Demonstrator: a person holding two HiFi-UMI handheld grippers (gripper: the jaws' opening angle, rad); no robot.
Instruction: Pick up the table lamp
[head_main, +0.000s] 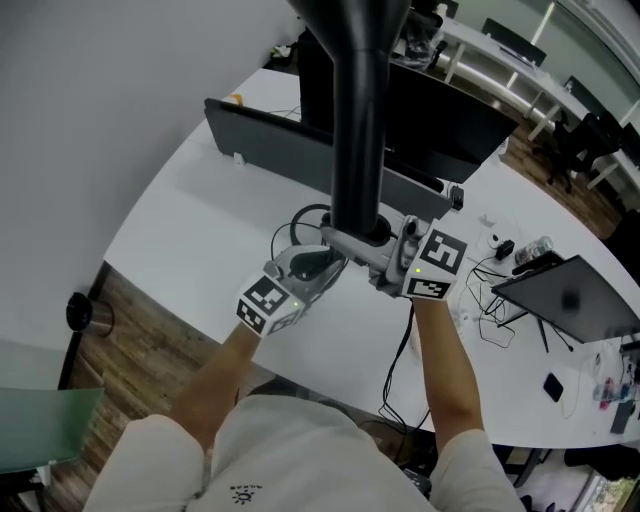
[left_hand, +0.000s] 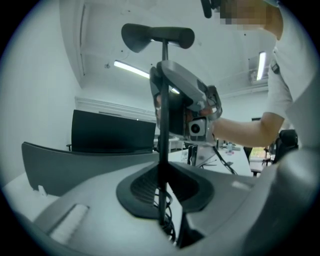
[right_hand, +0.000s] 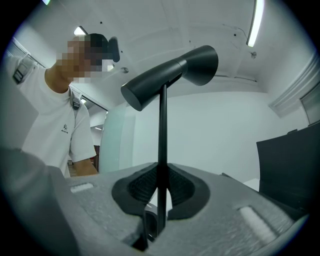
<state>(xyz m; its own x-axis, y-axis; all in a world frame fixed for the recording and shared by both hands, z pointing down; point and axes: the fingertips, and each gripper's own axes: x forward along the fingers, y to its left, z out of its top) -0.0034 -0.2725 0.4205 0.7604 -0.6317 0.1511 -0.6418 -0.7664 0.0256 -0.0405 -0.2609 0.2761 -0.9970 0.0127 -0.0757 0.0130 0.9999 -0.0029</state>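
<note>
Table lamp (head_main: 357, 100): black and upright, over the near part of the white surface (head_main: 200, 230), with a dark monitor (head_main: 430, 120) beyond it.
Left gripper (head_main: 325, 262): pinching the lamp's thin stem from the left.
Right gripper (head_main: 385, 262): clamped on the same stem from the right.

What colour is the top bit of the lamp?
Black, plain with no pattern. The lamp head shows best in the right gripper view.
</note>
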